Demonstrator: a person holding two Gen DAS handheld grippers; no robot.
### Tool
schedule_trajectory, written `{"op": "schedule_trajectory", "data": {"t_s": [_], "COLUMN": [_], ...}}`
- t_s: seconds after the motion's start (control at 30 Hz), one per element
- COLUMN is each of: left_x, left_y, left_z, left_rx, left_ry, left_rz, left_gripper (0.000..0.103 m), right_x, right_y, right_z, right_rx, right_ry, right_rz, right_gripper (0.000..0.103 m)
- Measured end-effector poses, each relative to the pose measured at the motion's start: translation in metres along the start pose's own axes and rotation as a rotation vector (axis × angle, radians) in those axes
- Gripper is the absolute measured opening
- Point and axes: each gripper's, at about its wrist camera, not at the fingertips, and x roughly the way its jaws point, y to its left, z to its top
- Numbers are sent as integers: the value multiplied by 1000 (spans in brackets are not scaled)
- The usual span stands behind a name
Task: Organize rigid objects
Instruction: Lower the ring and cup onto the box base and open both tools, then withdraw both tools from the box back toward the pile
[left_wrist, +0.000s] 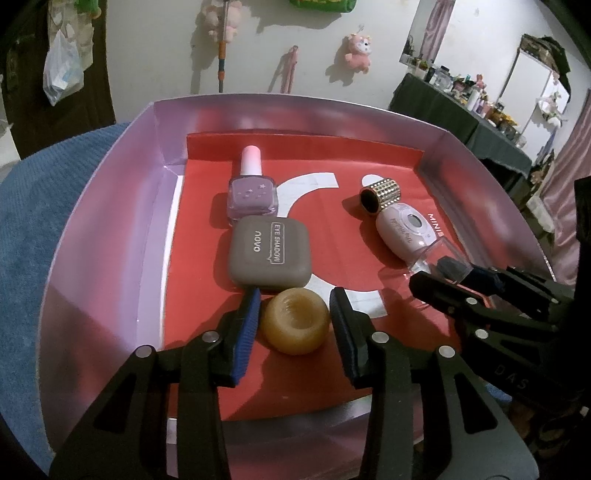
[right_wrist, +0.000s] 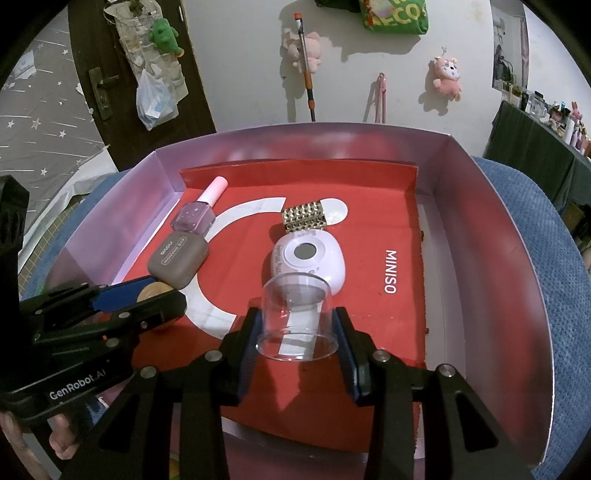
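A shallow box (left_wrist: 99, 229) with glossy pink-lilac walls sits on a blue textured cloth (left_wrist: 33, 206); its floor is lined with a red printed sheet (left_wrist: 399, 177) bearing white curved marks and the word MINISO. Left gripper (left_wrist: 295, 314): the jaws stand narrowly apart on either side of an amber, ring-shaped object (left_wrist: 295, 320) lying on the red sheet near the front of the box. The left blue pad lies at or very near the ring's edge; a thin gap shows between the ring and the right pad, so the ring is between the jaws but not clamped. Just behind the ring lies a grey-brown eye shadow case (left_wrist: 267, 253), and just behind that, almost touching it, a lilac nail polish bottle (left_wrist: 252, 184) with a pale pink cap pointing toward the far wall. Right gripper (right_wrist: 297, 332): both pads press on the sides of a clear plastic cap (right_wrist: 297, 317), held tilted, with its open rim toward the camera. The cap sits at the near end of a pale pink perfume bottle (right_wrist: 308, 258) lying on its side in the middle of the sheet; whether the two touch cannot be told. A gold studded cap (right_wrist: 304, 218) lies at the bottle's far end.
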Motion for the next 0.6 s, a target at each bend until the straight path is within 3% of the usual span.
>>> {"op": "schedule_trajectory", "data": {"t_s": [0.07, 0.3, 0.43, 0.6], "left_x": [0, -4, -8, -12], "left_y": [-1, -3, -3, -1], "left_z": [0, -5, -7, -8], "left_rx": [5, 9, 14, 6], "left_ry": [-2, -9, -22, -27], "left_rz": [12, 33, 50, 48], "left_gripper": [50, 51, 63, 63], "right_x": [0, -4, -9, -15], "right_y": [-1, -2, -2, -3], "right_z": [0, -3, -6, -8], "right_rx": [5, 13, 17, 20], "right_ry": [0, 0, -10, -25], "right_rz": [5, 20, 27, 31], "right_gripper": [42, 46, 50, 55]}}
